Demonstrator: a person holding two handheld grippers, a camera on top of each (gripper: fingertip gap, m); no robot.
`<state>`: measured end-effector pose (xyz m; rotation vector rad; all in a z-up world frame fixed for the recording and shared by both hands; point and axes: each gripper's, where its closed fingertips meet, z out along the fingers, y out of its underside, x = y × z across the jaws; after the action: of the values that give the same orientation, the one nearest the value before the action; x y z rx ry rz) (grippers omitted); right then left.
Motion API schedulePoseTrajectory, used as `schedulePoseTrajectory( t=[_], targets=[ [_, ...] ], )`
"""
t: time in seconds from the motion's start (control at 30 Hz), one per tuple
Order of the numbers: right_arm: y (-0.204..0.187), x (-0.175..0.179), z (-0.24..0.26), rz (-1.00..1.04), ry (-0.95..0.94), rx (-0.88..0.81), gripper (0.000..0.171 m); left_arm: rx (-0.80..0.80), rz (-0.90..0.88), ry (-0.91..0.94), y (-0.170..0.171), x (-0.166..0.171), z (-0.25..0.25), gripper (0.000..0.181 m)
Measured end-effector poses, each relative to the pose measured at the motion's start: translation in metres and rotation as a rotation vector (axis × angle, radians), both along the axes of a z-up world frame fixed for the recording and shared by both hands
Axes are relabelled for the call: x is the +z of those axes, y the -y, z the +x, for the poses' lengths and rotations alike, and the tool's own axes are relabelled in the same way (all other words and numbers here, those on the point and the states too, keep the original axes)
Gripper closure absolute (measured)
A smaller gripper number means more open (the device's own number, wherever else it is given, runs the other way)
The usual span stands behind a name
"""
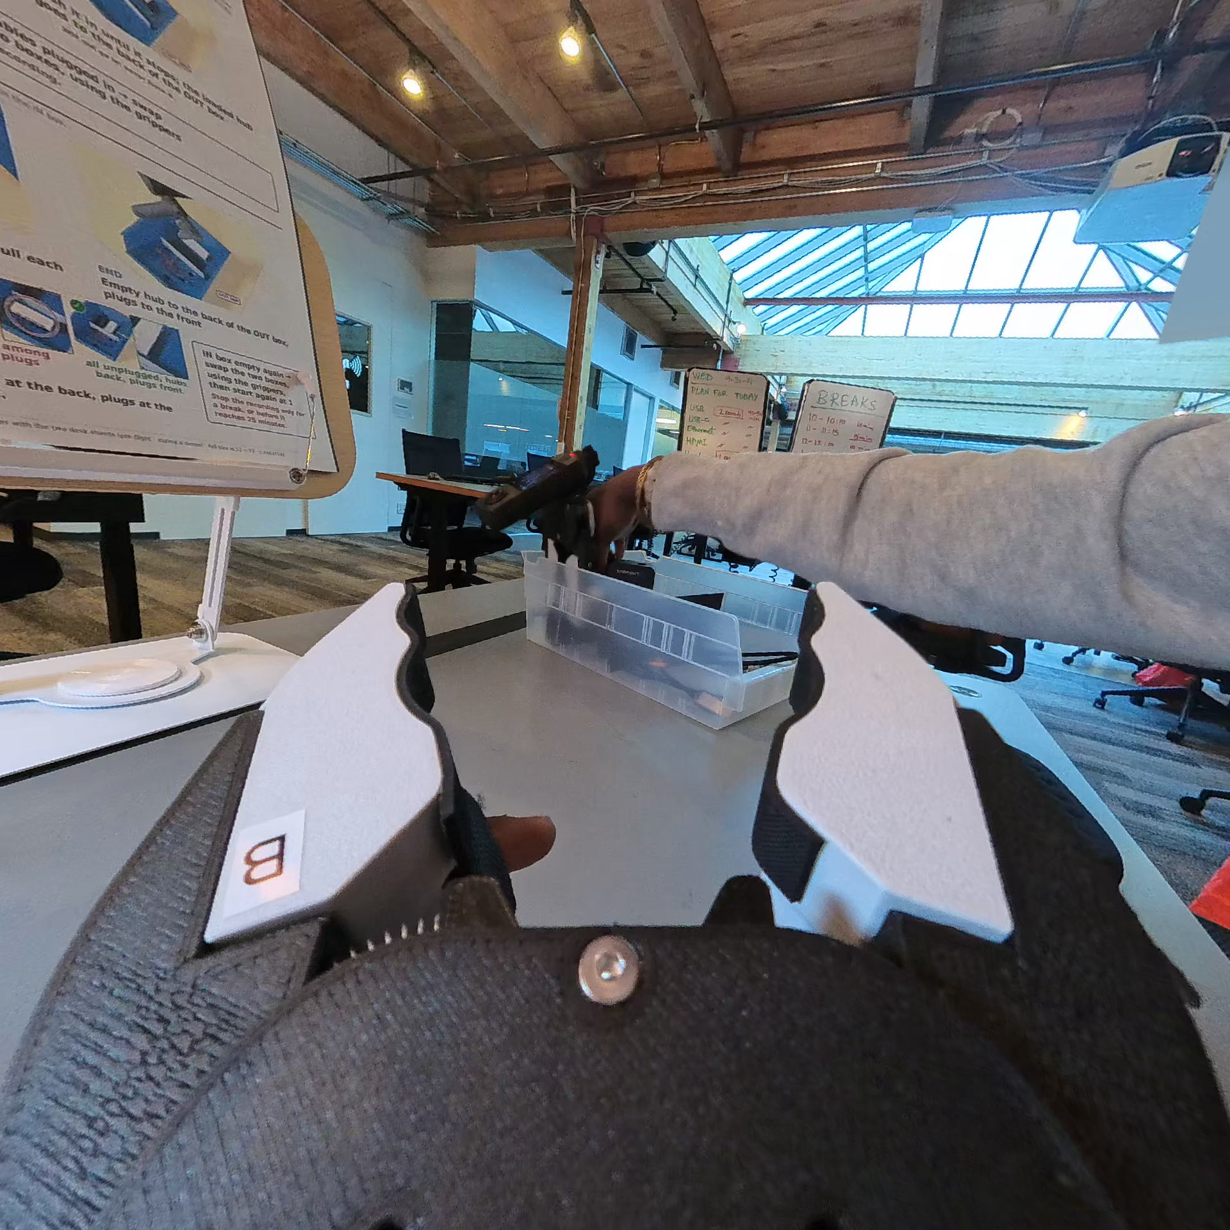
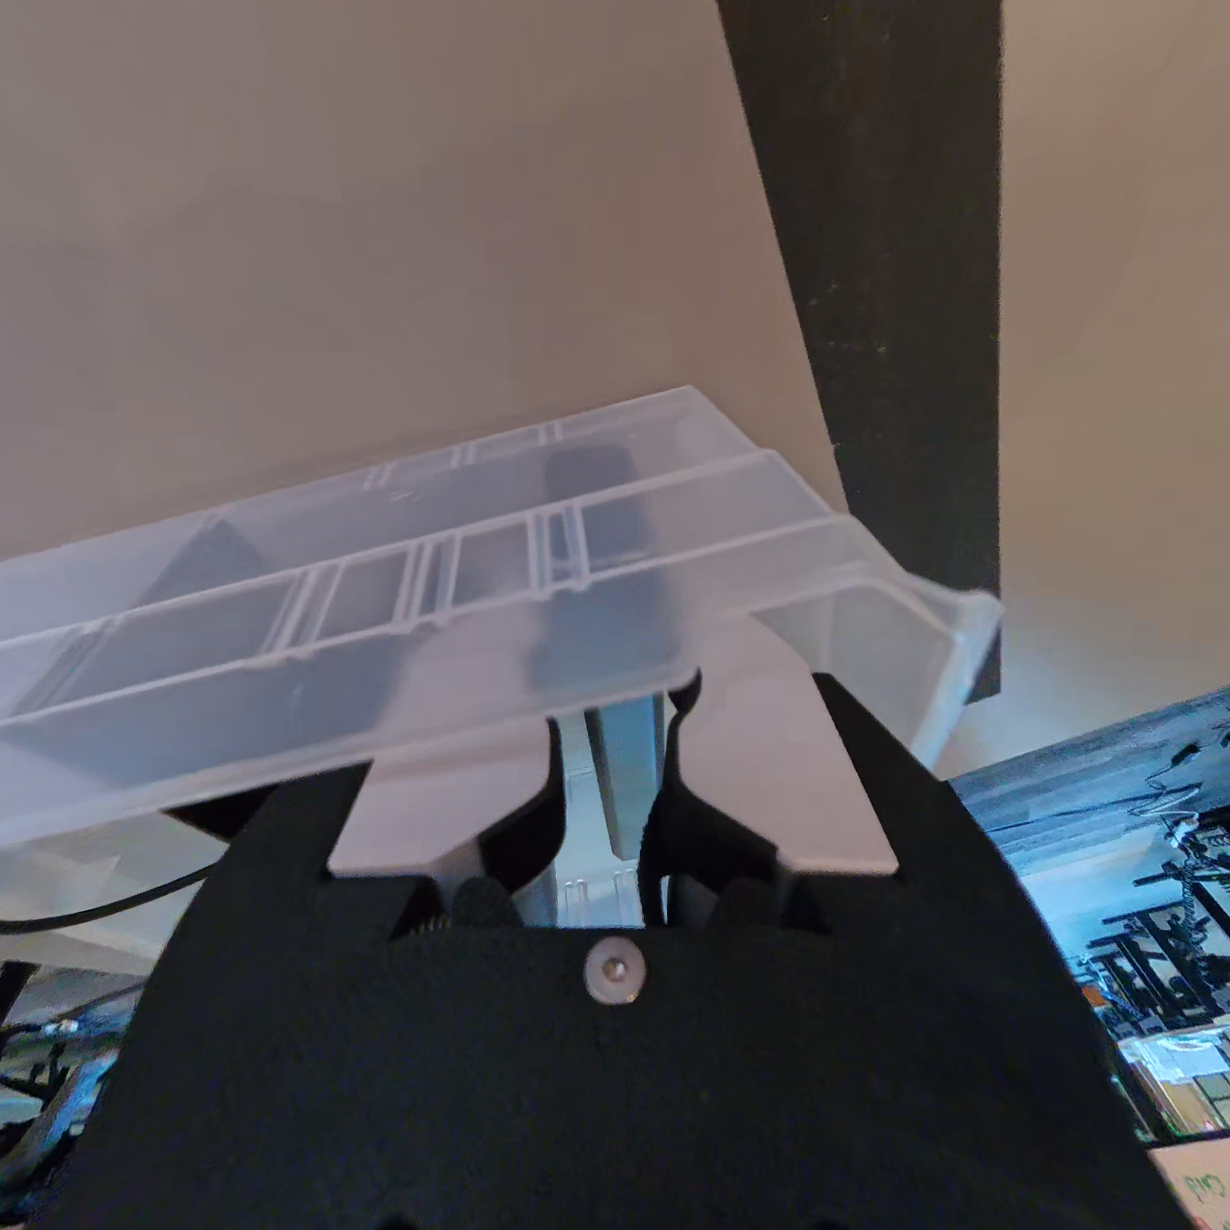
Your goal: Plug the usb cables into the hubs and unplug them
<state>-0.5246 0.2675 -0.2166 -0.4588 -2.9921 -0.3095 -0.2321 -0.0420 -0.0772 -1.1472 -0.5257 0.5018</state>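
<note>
My left gripper (image 1: pixel 612 599) is open and empty, its white fingers (image 1: pixel 346 732) spread wide low over the grey table (image 1: pixel 599 765). A clear plastic bin (image 1: pixel 639 632) lies ahead of it, with dark cables (image 1: pixel 765 659) at its near end. My right gripper (image 1: pixel 566 526) reaches into the bin's far end, beside a dark hub (image 1: pixel 629 574). In the right wrist view my right gripper (image 2: pixel 619 705) is shut on a grey hub (image 2: pixel 625 765). Its fingertips are hidden behind the translucent bin wall (image 2: pixel 399 632). A black cable (image 2: pixel 100 912) runs off at the lower left.
An instruction board (image 1: pixel 133 233) on a white stand (image 1: pixel 120 685) stands at the table's left. A person's grey sleeve (image 1: pixel 932 532) crosses above the bin from the right. The table's edge (image 1: pixel 1098 832) runs down the right. A black post (image 2: pixel 898 266) rises behind the bin. My hands' fingertips stand some 45 cm from each other.
</note>
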Motion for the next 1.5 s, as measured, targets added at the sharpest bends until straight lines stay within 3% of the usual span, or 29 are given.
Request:
schedulePoseTrajectory(
  t=[0.03, 0.13, 0.2, 0.37, 0.43, 0.47, 0.57, 0.67, 0.7, 0.77, 0.83, 0.87, 0.9, 1.0, 1.23, 1.5],
  targets=[
    [0.0, 0.004, -0.001, -0.01, -0.016, -0.001, 0.142, -0.001, -0.002, 0.0, 0.0, 0.0, 0.0, 0.075],
    [-0.001, 0.028, -0.006, -0.033, -0.112, -0.012, 0.133, -0.001, -0.004, -0.004, -0.001, 0.001, 0.001, 0.075],
    [0.003, 0.057, -0.012, -0.106, -0.272, 0.011, 0.132, 0.004, -0.001, -0.007, 0.0, 0.002, 0.001, 0.075],
    [0.025, 0.165, 0.013, -0.59, -0.89, -0.013, 0.135, 0.019, -0.004, -0.022, 0.0, 0.005, 0.003, 0.076],
    [0.019, 0.195, 0.052, -0.812, -1.08, -0.143, 0.137, 0.03, -0.035, -0.027, -0.002, 0.002, 0.002, 0.076],
    [0.017, 0.196, 0.076, -0.923, -1.085, -0.253, 0.134, 0.033, -0.044, -0.032, -0.003, 0.002, 0.003, 0.076],
    [0.043, 0.163, 0.152, -1.243, -0.871, -0.44, 0.104, 0.04, -0.06, -0.046, -0.006, 0.002, 0.003, 0.076],
    [0.058, 0.09, 0.196, -1.101, -0.729, -0.481, 0.073, 0.045, -0.06, -0.037, -0.006, 0.0, 0.001, 0.077],
    [0.058, 0.07, 0.2, -1.015, -0.732, -0.505, 0.071, 0.051, -0.061, -0.032, -0.006, -0.002, 0.0, 0.077],
    [0.064, 0.045, 0.202, -0.923, -0.722, -0.532, 0.085, 0.068, -0.064, -0.021, -0.003, -0.006, -0.004, 0.077],
    [0.072, 0.035, 0.196, -0.87, -0.734, -0.577, 0.116, 0.093, -0.067, -0.009, 0.0, -0.01, -0.008, 0.077],
    [0.071, 0.031, 0.192, -0.825, -0.76, -0.605, 0.144, 0.105, -0.07, -0.004, 0.002, -0.011, -0.01, 0.077],
    [0.07, 0.028, 0.189, -0.78, -0.788, -0.634, 0.149, 0.118, -0.072, 0.0, 0.004, -0.012, -0.011, 0.077],
    [0.068, 0.027, 0.189, -0.673, -0.853, -0.658, 0.154, 0.133, -0.053, -0.01, 0.008, -0.005, -0.011, 0.077],
    [0.102, 0.027, 0.201, -0.779, -0.84, -0.635, 0.151, 0.138, -0.095, -0.028, 0.003, -0.005, -0.009, 0.078],
    [0.173, 0.027, 0.226, -0.833, -0.867, -0.49, 0.146, 0.157, -0.17, -0.117, -0.002, 0.007, 0.001, 0.082]
  ],
)
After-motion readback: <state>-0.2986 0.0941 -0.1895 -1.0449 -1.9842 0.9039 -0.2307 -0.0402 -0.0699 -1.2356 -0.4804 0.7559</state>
